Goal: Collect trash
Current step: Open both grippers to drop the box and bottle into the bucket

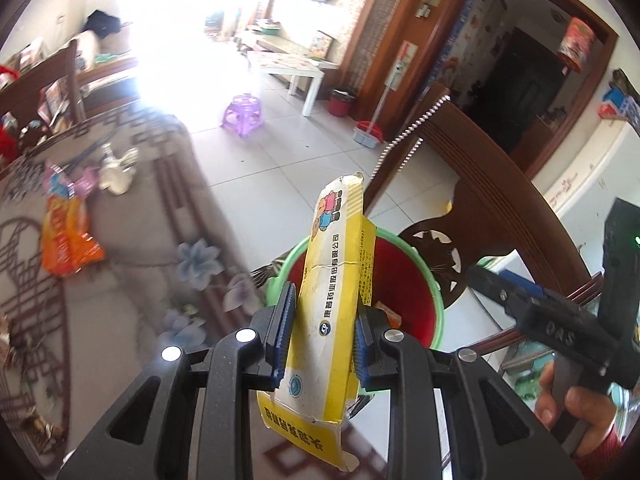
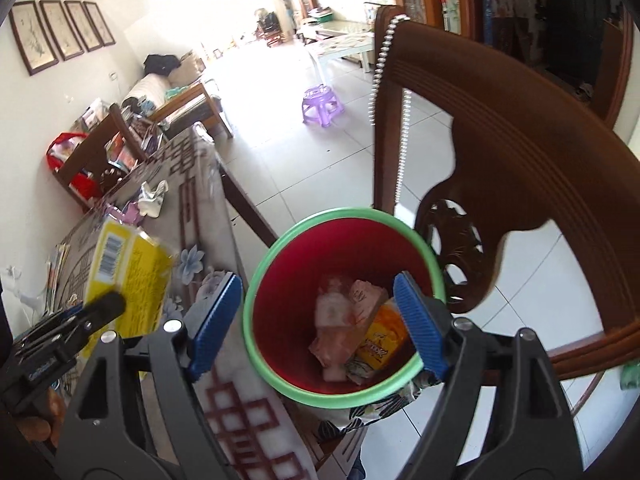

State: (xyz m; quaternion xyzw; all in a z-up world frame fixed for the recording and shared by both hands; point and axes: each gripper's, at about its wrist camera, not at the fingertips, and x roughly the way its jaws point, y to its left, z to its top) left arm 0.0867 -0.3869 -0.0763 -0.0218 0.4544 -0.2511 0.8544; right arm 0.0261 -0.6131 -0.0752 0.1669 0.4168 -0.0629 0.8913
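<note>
My left gripper [image 1: 322,334] is shut on a flattened yellow medicine box [image 1: 332,280] and holds it upright near the table edge, just in front of the red trash bin with a green rim [image 1: 400,272]. The box also shows in the right wrist view [image 2: 128,276], at the left, beside the bin. My right gripper [image 2: 316,328] is open and empty, hovering above the bin [image 2: 344,296], which holds several wrappers [image 2: 352,320]. An orange snack bag [image 1: 66,236], a pink wrapper [image 1: 68,184] and a crumpled white tissue [image 1: 116,170] lie on the patterned tablecloth [image 1: 132,248].
A carved wooden chair [image 2: 516,168] stands right behind the bin. A second chair with clutter [image 2: 100,156] stands at the table's far end. A purple stool [image 1: 242,114] and a white coffee table [image 1: 296,70] stand on the tiled floor beyond.
</note>
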